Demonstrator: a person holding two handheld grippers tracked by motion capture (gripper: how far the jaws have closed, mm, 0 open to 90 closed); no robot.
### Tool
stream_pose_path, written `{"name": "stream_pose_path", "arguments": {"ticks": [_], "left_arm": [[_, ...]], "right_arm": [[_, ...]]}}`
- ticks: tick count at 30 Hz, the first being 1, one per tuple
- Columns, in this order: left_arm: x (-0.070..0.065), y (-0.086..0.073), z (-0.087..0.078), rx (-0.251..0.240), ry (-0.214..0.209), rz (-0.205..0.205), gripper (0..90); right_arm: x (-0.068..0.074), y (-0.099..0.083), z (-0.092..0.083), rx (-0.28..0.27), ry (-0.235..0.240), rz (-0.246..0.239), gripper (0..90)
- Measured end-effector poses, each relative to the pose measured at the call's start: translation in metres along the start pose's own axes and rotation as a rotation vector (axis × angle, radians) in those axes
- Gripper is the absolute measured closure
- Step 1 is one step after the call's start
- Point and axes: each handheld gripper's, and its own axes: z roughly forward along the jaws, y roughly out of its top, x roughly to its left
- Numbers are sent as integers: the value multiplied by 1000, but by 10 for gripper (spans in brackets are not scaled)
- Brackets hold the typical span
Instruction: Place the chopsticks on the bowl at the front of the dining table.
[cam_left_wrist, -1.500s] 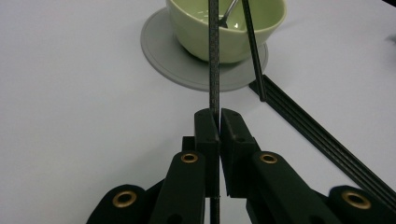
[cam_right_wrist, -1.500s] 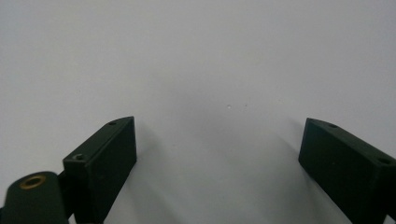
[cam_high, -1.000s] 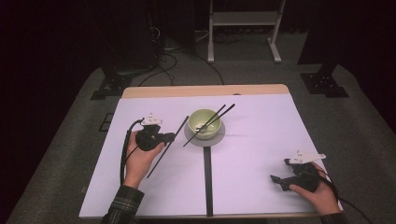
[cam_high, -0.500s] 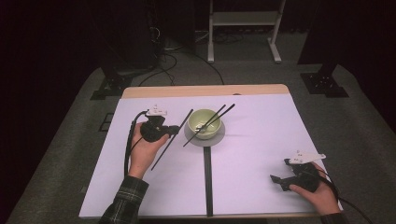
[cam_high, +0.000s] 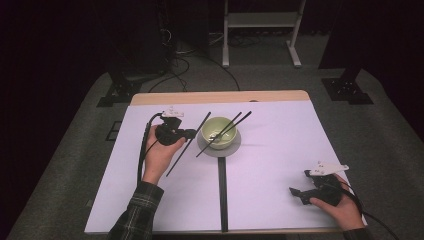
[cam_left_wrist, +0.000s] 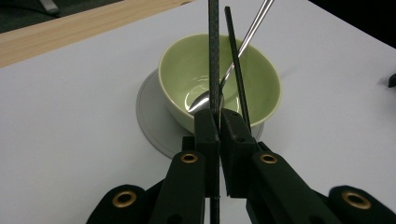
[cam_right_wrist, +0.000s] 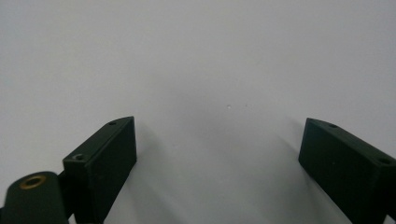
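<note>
Presently, one black chopstick is clamped between the fingers of the left gripper, which are fully closed on it; it is held partway along its length, with its far end raised toward the green bowl. In the left gripper view a second chopstick is seen lying across the bowl's rim, just beside the held one, and a metal spoon rests inside with its handle over the far rim. The bowl stands on a grey saucer near the middle of the white tabletop.

The step in hand is judged to be placing the held chopstick on the bowl beside its mate. For this to be done well, the stick should be kept level and parallel to the resting one, lowered until both rim points are met, and released only once it is supported; the spoon handle and the resting chopstick should not be knocked, since either could roll off.

The right gripper rests on the tabletop well apart from the bowl, near the front right corner; its fingers are spread wide, and nothing is held or touched between them.
</note>
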Motion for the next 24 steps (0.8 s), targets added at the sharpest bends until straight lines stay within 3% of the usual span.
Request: {"name": "stream_pose_path", "arguments": {"ticks": [24], "left_arm": [[-2,33,21,3,-15,15,864]], "right_arm": [[0,0,0,-1,0,0,100]]}}
